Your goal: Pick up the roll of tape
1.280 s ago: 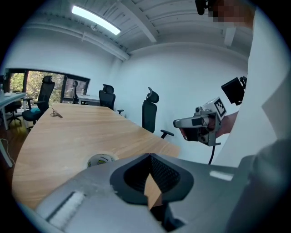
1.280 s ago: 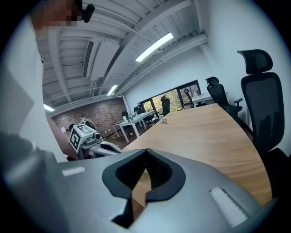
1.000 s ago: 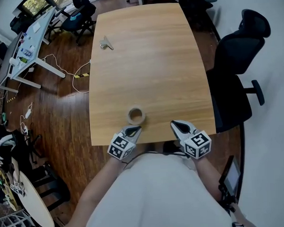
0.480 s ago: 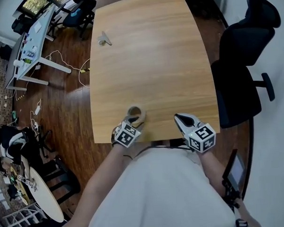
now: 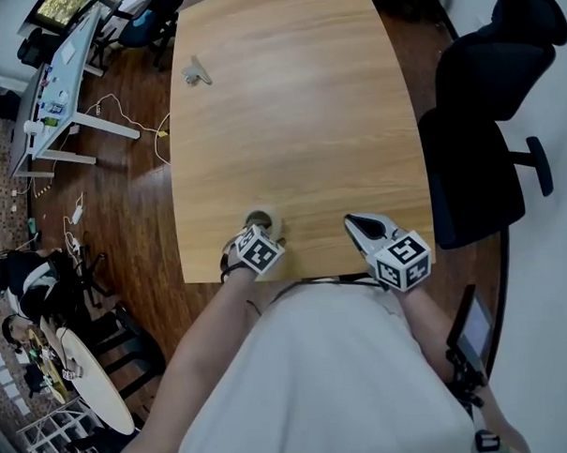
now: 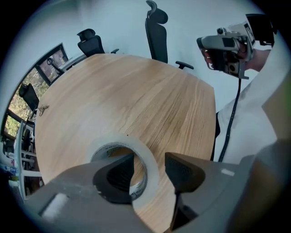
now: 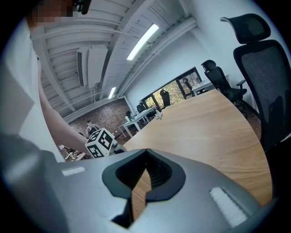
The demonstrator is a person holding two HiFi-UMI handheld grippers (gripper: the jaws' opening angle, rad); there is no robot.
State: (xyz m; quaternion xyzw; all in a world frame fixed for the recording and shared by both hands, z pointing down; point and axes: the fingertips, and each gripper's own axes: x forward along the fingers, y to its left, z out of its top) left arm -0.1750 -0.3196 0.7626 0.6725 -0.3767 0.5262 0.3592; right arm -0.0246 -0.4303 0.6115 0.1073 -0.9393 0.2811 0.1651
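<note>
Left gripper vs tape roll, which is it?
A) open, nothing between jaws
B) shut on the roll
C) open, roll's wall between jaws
C: the left gripper has just been opening its jaws; they stand apart astride the wall of the tape roll, pads not pressing it.

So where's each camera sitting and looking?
Head view: on the person's head, facing down at the table; arms, left tongs, right tongs show.
Left gripper view: on the left tongs, facing down; its jaws, just opened, straddle the tape roll's wall.
Right gripper view: on the shut right tongs, facing along the table; an arm shows.
Shared: head and left gripper views show the tape roll.
</note>
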